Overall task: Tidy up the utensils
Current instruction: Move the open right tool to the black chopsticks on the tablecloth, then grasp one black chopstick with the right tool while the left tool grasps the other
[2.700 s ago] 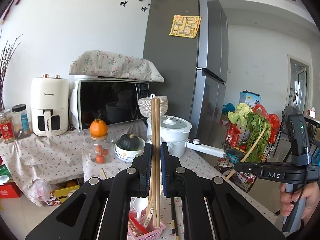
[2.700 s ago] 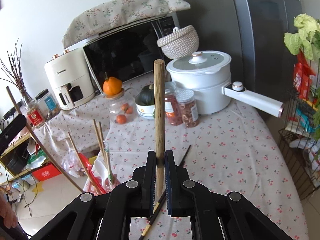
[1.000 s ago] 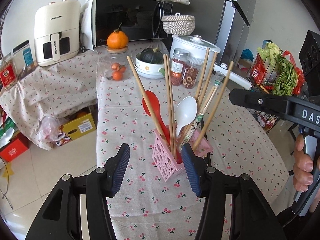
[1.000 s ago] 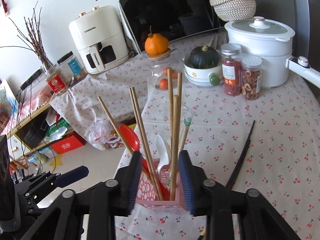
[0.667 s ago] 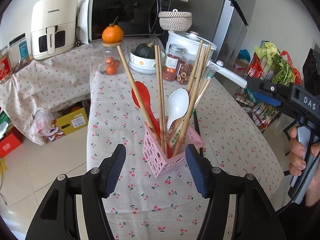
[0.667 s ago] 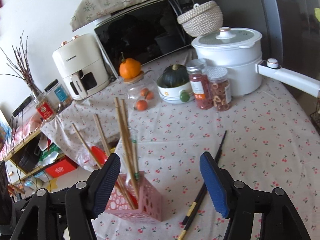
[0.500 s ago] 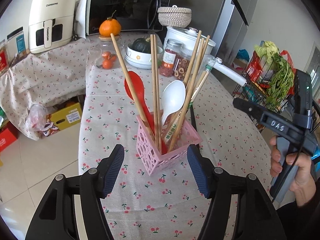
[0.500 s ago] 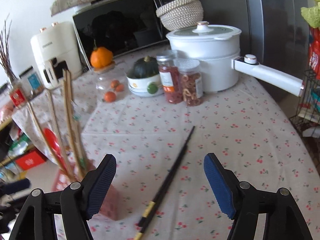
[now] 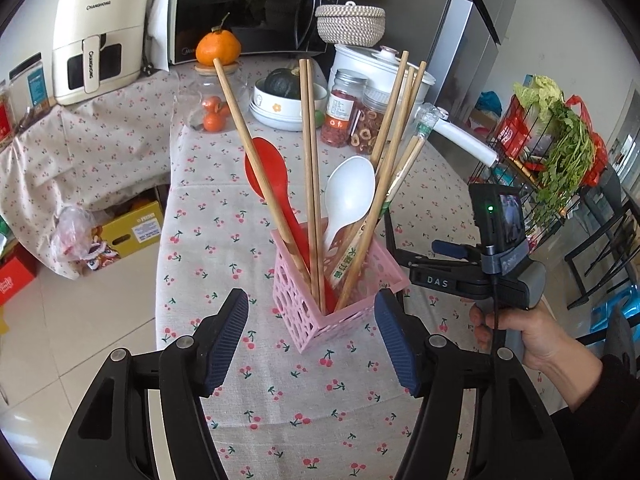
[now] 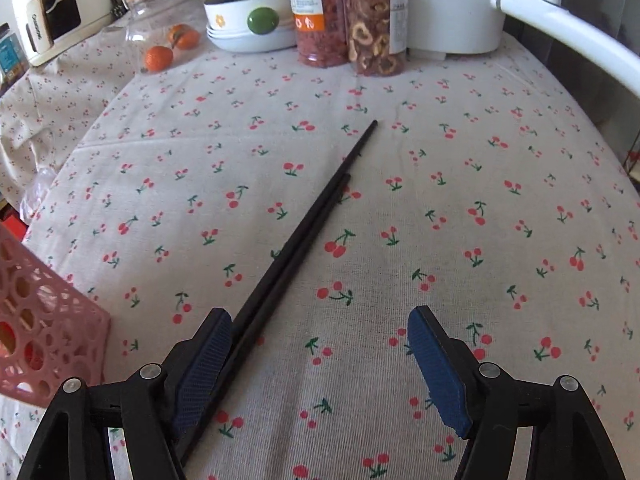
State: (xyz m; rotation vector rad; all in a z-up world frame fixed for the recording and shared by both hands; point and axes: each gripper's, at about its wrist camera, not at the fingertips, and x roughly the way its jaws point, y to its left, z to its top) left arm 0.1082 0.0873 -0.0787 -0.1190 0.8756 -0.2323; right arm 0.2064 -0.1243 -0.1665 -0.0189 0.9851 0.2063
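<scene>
A pink perforated holder (image 9: pixel 336 300) stands on the cherry-print tablecloth (image 9: pixel 224 240). It holds several wooden chopsticks (image 9: pixel 310 176), a red spoon (image 9: pixel 268 168) and a white spoon (image 9: pixel 348 196). My left gripper (image 9: pixel 312 332) is open just in front of the holder, nothing between its pads. Two black chopsticks (image 10: pixel 304 228) lie side by side on the cloth. My right gripper (image 10: pixel 320 356) is open low over their near ends, which pass beside its left pad (image 10: pixel 208 356). The holder's corner (image 10: pixel 44 320) shows at the left edge there.
At the table's far end stand two jars (image 10: pixel 348 20), a bowl with a green squash (image 10: pixel 252 20), a glass jar of small oranges (image 10: pixel 168 44) and a white pot with a long handle (image 10: pixel 560 32). A person's hand (image 9: pixel 516 328) holds the right gripper.
Both grippers let go of wooden chopsticks into the holder and opened. The right gripper then swung right and dropped low over the black chopsticks. The left gripper stayed near the holder.
</scene>
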